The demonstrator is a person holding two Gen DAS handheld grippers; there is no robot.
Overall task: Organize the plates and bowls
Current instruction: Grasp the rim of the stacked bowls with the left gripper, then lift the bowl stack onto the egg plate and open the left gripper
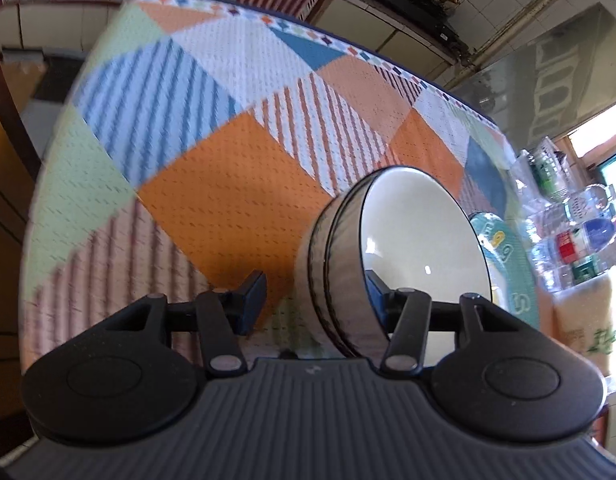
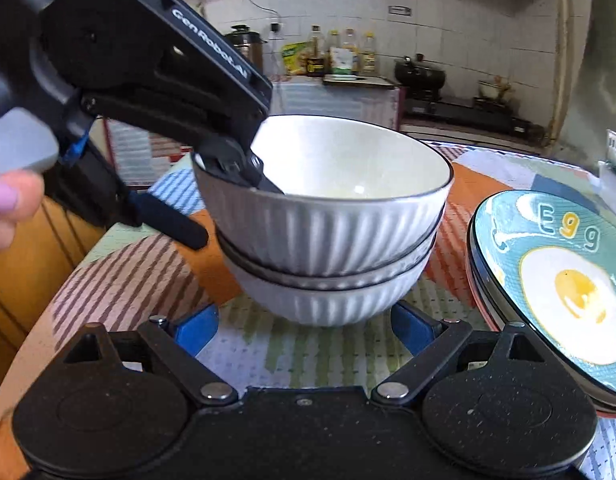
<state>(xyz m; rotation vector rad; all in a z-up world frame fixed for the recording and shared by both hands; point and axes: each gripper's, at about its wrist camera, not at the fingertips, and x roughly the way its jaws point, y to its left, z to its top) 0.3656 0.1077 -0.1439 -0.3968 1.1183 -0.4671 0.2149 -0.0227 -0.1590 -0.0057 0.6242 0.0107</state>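
Two white ribbed bowls with dark rims are nested in a stack (image 2: 328, 240) that stands on the patchwork tablecloth (image 2: 139, 280). My left gripper (image 2: 233, 214) straddles the top bowl's left rim, one finger inside and one outside. In the left wrist view the stack (image 1: 348, 272) shows a gap between its wall and the outer pad (image 1: 253, 296), so the left gripper (image 1: 314, 292) is open. My right gripper (image 2: 305, 326) is open wide just in front of the lower bowl, with its blue pads to either side and not touching. A teal fried-egg plate (image 2: 568, 280) tops a small pile at the right.
Plastic water bottles (image 1: 580, 232) stand beyond the plate (image 1: 508, 264) at the table's edge. A counter with oil bottles (image 2: 348, 56) and a black pot (image 2: 420, 70) runs along the far wall. A person's fingers (image 2: 7, 204) hold the left gripper. Wooden cabinets lie left of the table.
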